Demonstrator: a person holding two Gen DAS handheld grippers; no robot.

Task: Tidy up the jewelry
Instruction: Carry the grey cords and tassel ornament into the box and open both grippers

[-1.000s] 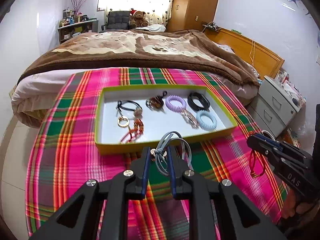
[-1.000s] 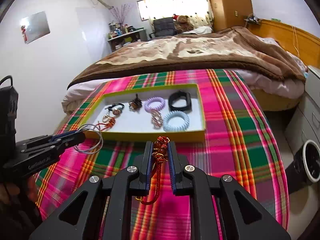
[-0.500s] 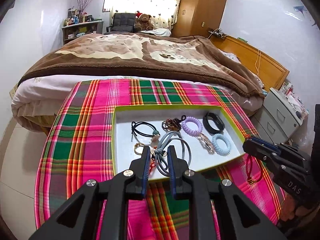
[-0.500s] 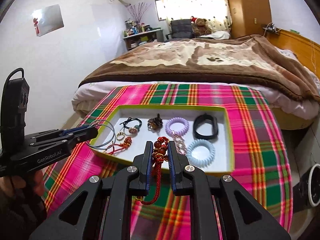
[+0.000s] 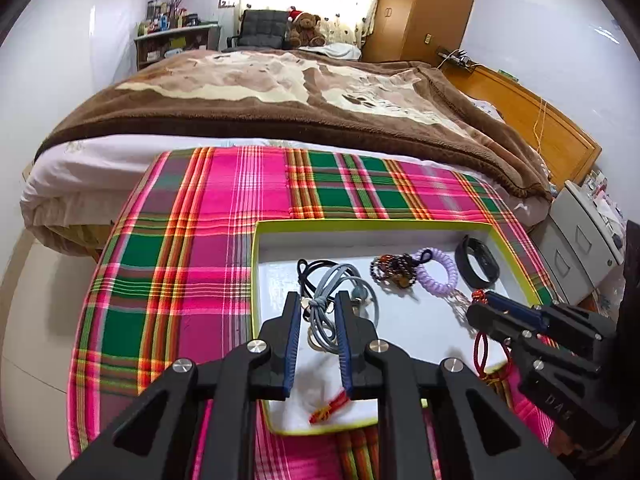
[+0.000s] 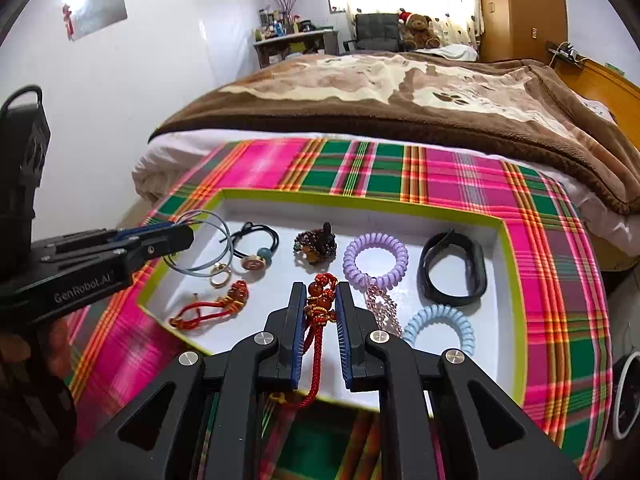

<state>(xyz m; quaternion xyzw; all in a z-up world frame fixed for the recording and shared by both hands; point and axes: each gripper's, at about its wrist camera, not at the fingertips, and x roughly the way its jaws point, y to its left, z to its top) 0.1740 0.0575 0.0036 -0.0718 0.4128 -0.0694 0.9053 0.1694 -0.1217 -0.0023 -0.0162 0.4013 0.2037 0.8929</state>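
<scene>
Over the green-rimmed tray [image 6: 507, 280] on the plaid cloth [image 5: 192, 240], the left gripper [image 5: 317, 312] is nearly closed, pinching a grey cord loop [image 5: 332, 280] above the tray's left end. The right gripper [image 6: 319, 304] is likewise narrowed onto a red beaded cord bracelet [image 6: 320, 300], which dangles over the tray's near side, beside the lilac coil band [image 6: 376, 258].

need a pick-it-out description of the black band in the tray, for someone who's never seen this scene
On the pink-and-green plaid cloth at the foot of the bed sits a shallow white tray with a lime-green rim. The black band lies flat at the tray's right end, beside the purple coil bracelet and above the pale blue coil bracelet. It is the only wide, smooth, solid black loop there.
</scene>
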